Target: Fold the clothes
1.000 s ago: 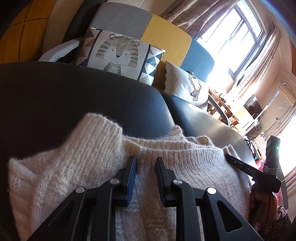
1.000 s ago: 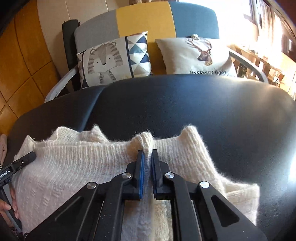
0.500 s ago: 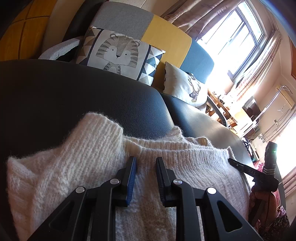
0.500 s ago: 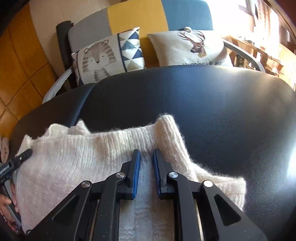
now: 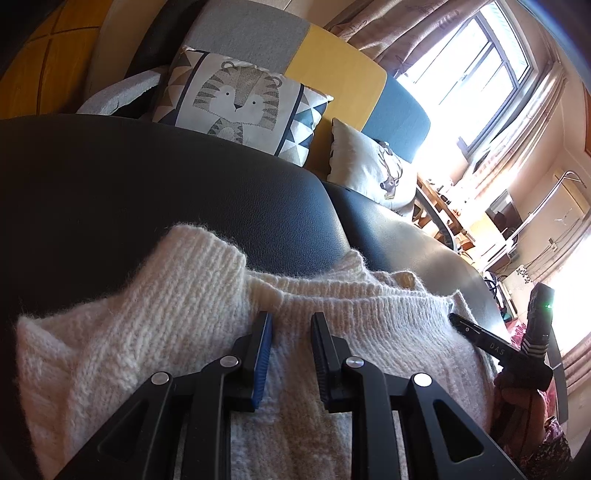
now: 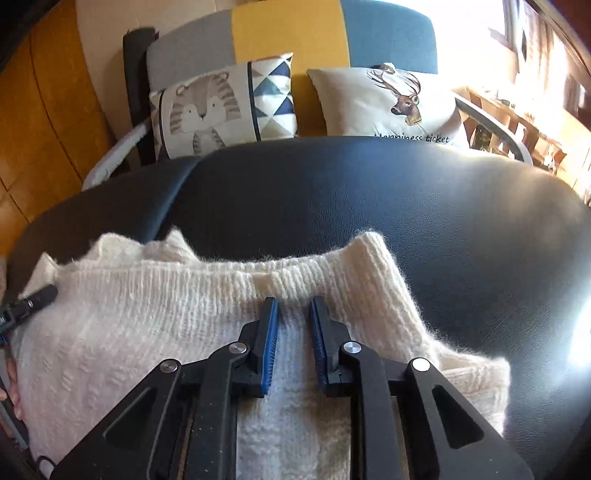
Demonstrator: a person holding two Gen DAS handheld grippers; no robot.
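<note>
Sweater (image 5: 177, 332) first: cream, fuzzy knit, and it lay spread across the black leather seat (image 5: 147, 192), filling the bottom of both wrist views. From my end the left gripper (image 5: 290, 321) sat right over the knit, its jaws parted with a clear gap between the blue pads and nothing pinched between them. Same deal with the right gripper (image 6: 293, 304): spread apart, hovering low over the sweater (image 6: 147, 314) just short of the ribbed edge, holding nothing. I honestly couldn't tell whether the fingertips were touching the wool or just above it.

In the left view the right gripper showed up at the far right side of the sweater, black fingers pointing in over the fabric. In the right view, a black tip of the left one poked in at the left edge.

A ribbed bit (image 6: 373, 258) stuck up past the folded edge onto the leather.

Further back, behind the seat, stood a grey, yellow and blue sofa (image 6: 288, 33) with a tiger cushion (image 6: 221, 107) and a deer cushion (image 6: 388, 103) side by side. Way off right, a bright window (image 5: 469, 70) with curtains.
</note>
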